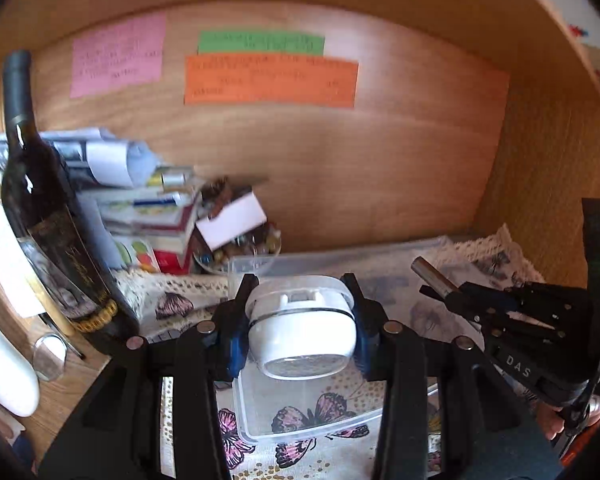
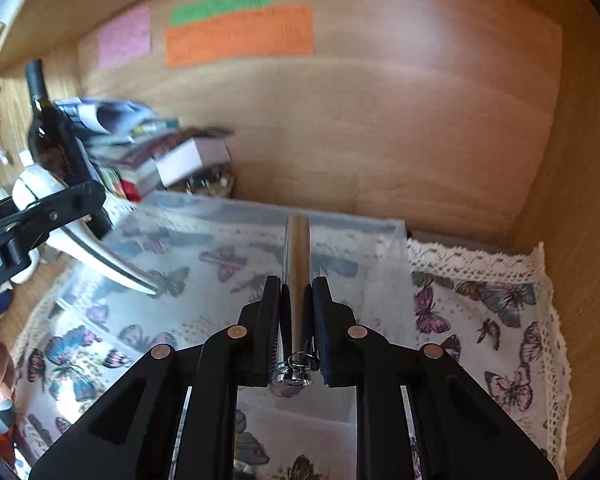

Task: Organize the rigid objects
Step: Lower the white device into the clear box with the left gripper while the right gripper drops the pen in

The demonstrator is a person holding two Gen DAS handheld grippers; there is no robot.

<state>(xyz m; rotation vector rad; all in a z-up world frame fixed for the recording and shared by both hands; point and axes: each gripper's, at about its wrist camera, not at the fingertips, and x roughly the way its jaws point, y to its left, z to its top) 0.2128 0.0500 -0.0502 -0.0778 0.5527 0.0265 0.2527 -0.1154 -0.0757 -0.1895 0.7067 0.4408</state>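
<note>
Wine bottle (image 1: 56,236) upright at far left of wooden shelf, book stack (image 1: 148,216) beside it. Left gripper (image 1: 302,320) clamped on white round device (image 1: 302,332), held above clear plastic container (image 1: 300,412) on butterfly cloth (image 2: 492,312). Right gripper (image 2: 296,320) closed on metal cylinder (image 2: 297,272), cylinder pointing forward over container. Coloured paper notes (image 1: 270,80) on back panel.

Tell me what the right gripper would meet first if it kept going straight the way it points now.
Probably the clear plastic container. The right gripper, shut on the metal cylinder, points down over it, so the cylinder's tip would likely reach the container's far wall or floor first; depth is unclear.
</note>
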